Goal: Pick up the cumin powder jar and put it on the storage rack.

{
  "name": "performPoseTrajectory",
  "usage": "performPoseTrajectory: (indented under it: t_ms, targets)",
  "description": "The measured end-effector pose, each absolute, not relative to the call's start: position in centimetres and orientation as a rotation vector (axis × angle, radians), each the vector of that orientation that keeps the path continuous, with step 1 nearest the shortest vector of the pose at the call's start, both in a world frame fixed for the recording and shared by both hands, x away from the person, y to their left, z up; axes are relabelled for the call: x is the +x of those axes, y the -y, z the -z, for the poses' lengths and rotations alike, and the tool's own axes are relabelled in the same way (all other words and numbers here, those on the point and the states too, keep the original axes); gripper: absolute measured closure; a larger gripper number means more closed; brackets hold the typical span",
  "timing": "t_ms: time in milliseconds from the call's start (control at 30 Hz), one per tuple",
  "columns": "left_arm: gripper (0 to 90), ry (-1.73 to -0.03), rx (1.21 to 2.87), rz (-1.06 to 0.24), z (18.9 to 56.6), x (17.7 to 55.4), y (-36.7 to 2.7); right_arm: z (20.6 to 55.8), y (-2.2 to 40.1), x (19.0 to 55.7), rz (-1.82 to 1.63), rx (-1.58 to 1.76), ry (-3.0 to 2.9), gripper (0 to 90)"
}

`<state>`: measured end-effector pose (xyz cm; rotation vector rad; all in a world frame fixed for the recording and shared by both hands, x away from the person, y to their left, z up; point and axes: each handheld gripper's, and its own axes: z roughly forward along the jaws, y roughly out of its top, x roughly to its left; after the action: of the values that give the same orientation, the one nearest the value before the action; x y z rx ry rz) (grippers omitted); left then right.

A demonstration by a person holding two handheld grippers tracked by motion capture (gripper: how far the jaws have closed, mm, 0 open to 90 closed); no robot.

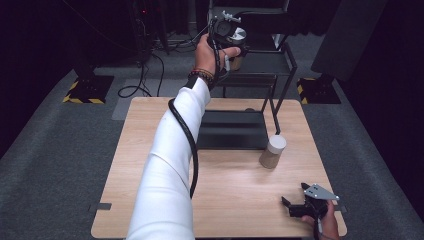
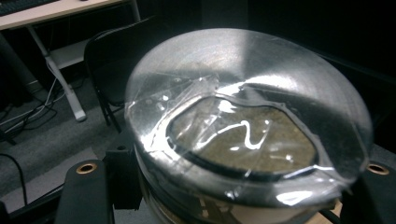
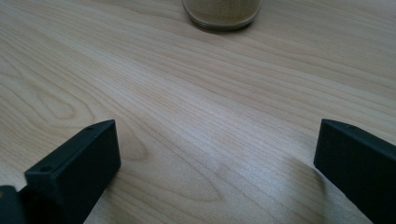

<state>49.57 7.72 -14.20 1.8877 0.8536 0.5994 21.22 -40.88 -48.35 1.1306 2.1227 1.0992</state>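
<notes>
**benchrat:** Pale wood grain on the worktop (image 1: 150, 200), and down at about 5 o'clock in the high view sits the right hand-held gripper (image 1: 294, 204), resting low with its jaws spread wide and nothing between them. Its own camera looks straight across bare wood at the base of a jar at 12 o'clock.

**tin_lid:** Yep, that's the spare jar (image 1: 273, 151), white lid, tan stuff inside, upright at roughly 3 o'clock on the worktop, just right of the black tray (image 1: 235, 131). It's near that right hand-held gripper but not touching it.

**benchrat:** The action's further out though. The left arm reaches way past the far edge, up at 12 o'clock, and the left hand-held gripper (image 1: 231, 44) is clamped as tight as it goes around the held jar (image 2: 247, 135). You can see both jaws hugging its sides under the shiny lid.

**tin_lid:** And it stands upright in the grip, long axis vertical, right at the black metal rack (image 1: 280, 65) behind the worktop. I'd guess the next move turns on whether the jar's base is above the shelf or already on it. I can't tell from here.
</notes>
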Motion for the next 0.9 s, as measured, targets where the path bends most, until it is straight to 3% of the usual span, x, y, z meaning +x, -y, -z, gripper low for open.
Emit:
performPoseTrajectory:
  t_ms: [500,733,900]
  targets:
    - [31.2,-0.860,1.842,-0.573,15.6,50.3,-8.0,48.3,40.9,21.2,-1.099,1.133,-2.122,0.0]
    - [9.3,-0.895,1.791,-0.651,15.5,48.8,-7.7,48.3,40.9,21.3,-1.102,1.137,-2.125,0.0]
    - [2.8,-0.893,1.791,-0.665,15.2,47.7,-7.7,48.3,40.9,21.3,-1.102,1.135,-2.125,0.0]
